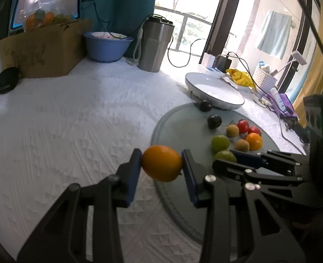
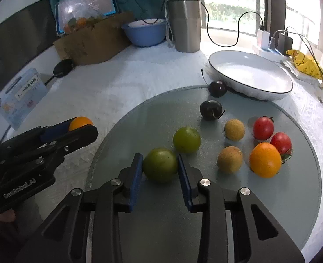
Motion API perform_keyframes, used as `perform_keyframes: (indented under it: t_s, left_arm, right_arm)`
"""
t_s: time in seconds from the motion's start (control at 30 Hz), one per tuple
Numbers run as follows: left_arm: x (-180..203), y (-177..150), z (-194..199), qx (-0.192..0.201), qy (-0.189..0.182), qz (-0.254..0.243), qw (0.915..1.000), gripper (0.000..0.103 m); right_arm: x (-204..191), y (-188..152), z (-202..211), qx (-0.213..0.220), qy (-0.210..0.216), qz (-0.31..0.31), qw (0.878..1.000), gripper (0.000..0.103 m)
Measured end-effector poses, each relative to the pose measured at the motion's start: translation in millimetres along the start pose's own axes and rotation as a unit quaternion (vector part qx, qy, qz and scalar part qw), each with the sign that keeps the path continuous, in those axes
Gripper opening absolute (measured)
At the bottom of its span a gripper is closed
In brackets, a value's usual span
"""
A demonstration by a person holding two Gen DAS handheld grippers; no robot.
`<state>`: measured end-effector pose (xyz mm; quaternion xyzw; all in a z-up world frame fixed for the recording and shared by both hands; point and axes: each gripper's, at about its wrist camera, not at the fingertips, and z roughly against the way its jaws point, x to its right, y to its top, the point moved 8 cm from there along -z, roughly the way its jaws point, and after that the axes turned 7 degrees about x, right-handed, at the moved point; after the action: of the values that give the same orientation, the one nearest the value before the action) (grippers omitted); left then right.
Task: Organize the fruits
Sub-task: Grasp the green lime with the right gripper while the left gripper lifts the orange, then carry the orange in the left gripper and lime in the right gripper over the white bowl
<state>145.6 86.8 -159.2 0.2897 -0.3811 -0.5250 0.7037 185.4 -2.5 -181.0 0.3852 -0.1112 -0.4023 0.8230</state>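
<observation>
My left gripper [image 1: 161,164] is shut on an orange fruit [image 1: 162,163] and holds it above the white cloth, left of the round glass mat [image 2: 304,197]. It also shows in the right wrist view [image 2: 80,123]. My right gripper [image 2: 160,165] has its blue pads against both sides of a green fruit [image 2: 160,165] that rests on the mat. On the mat lie a second green fruit [image 2: 186,139], two tan fruits [image 2: 230,159], another orange [image 2: 265,160], two red tomatoes [image 2: 263,128] and two dark plums [image 2: 210,110]. An empty white plate [image 2: 250,75] stands beyond the mat.
At the back stand a cardboard box [image 2: 91,41] with a bag of fruit, a blue bowl [image 2: 145,31], a steel tumbler [image 2: 186,22] and a tablet. Cables, chargers and a yellow bag [image 2: 304,62] lie at the right. A small card box [image 2: 22,96] stands left.
</observation>
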Motion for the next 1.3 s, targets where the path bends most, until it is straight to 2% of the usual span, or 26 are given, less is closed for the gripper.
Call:
perform_keyframes:
  t_s: [0.33, 0.73, 0.97, 1.3]
  left_arm:
    - [23.8, 19.4, -6.3, 0.01, 0.001, -0.021, 0.9997, 0.039]
    - [57.3, 50.9, -28.5, 0.023, -0.011, -0.044, 0.9987, 0.039]
    - [74.1, 67.9, -47.8, 0.027, -0.021, -0.058, 0.9977, 0.039]
    - [85.2, 82.7, -83.1, 0.014, -0.026, -0.071, 0.997, 0.039]
  right_arm:
    - [27.7, 20.2, 28.6, 0.043, -0.005, -0.018, 0.999, 0.034]
    - [80.2, 48.7, 48.4, 0.089, -0.032, -0.035, 0.995, 0.034]
    - [107.9, 65.3, 46.2, 0.102, -0.043, -0.039, 0.993, 0.034]
    - [137.1, 84.5, 28.3, 0.105, -0.053, -0.038, 0.992, 0.034]
